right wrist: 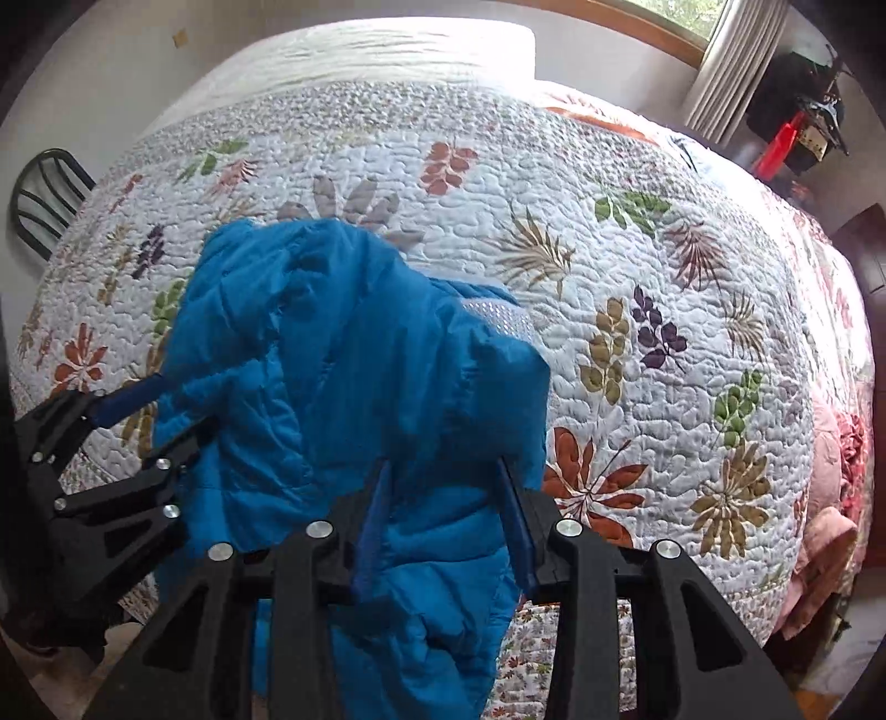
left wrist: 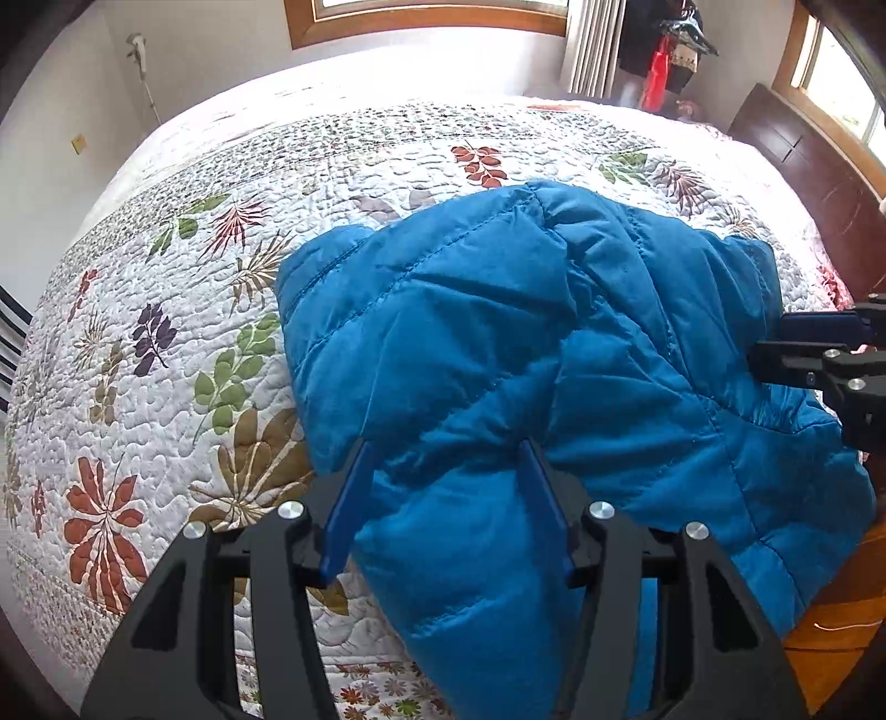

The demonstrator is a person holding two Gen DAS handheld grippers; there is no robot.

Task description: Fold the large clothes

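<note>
A blue quilted puffer jacket [left wrist: 554, 332] lies crumpled near the front edge of the bed, part of it hanging over that edge. My left gripper [left wrist: 446, 459] points down on its left part, and a thick fold fills the gap between the blue pads. In the right wrist view my right gripper [right wrist: 443, 476] stands over the jacket [right wrist: 332, 360] near a pale glittery trim, fabric bulging between both pads. Each gripper shows in the other's view: the right gripper [left wrist: 769, 338] at the jacket's right edge, the left gripper [right wrist: 171, 415] at its left edge.
A white quilt [left wrist: 221, 277] with leaf prints covers the bed. A dark wooden headboard [left wrist: 803, 183] runs along the right, with pink bedding [right wrist: 830, 498] beside it. A black chair [right wrist: 44, 194] stands at the far left, clothes [left wrist: 670, 50] hang by the window, and wooden floor [left wrist: 830, 626] lies below the bed edge.
</note>
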